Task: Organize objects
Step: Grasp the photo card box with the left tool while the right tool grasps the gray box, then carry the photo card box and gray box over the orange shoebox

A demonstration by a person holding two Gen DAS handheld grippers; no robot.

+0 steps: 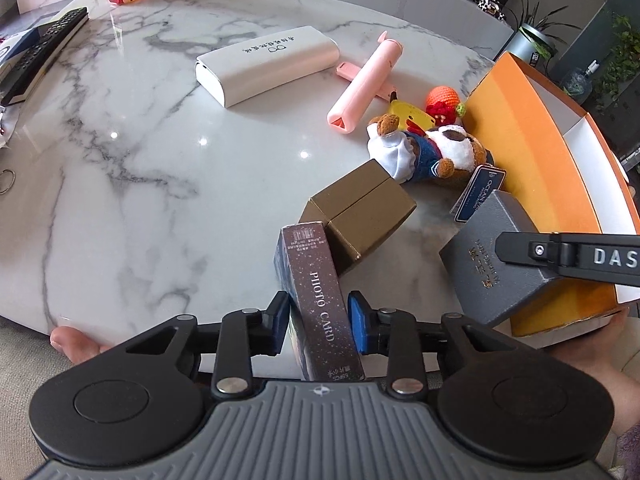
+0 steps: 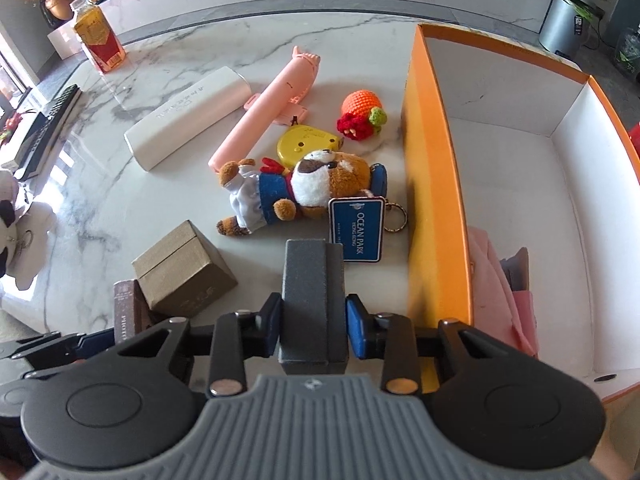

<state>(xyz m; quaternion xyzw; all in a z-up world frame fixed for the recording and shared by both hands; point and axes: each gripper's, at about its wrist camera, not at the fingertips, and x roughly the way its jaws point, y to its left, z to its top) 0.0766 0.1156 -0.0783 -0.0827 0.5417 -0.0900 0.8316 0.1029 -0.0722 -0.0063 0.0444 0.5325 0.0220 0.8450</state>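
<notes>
We've got the left gripper (image 1: 318, 326) pinching the stiff, light photo card box (image 1: 320, 300) & the right gripper (image 2: 310, 330) squeezing the hard grey box (image 2: 313, 300) by its sides, both just above the counter (image 1: 160, 160) near the orange box (image 2: 430, 200).

White marble table (image 1: 140, 184) bears toys, small boxes, orange box (image 2: 430, 184).

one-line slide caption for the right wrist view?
Right hand-held gripper clamps a grey box beside the orange storage box, plush toy and trinkets ahead on marble.
</notes>
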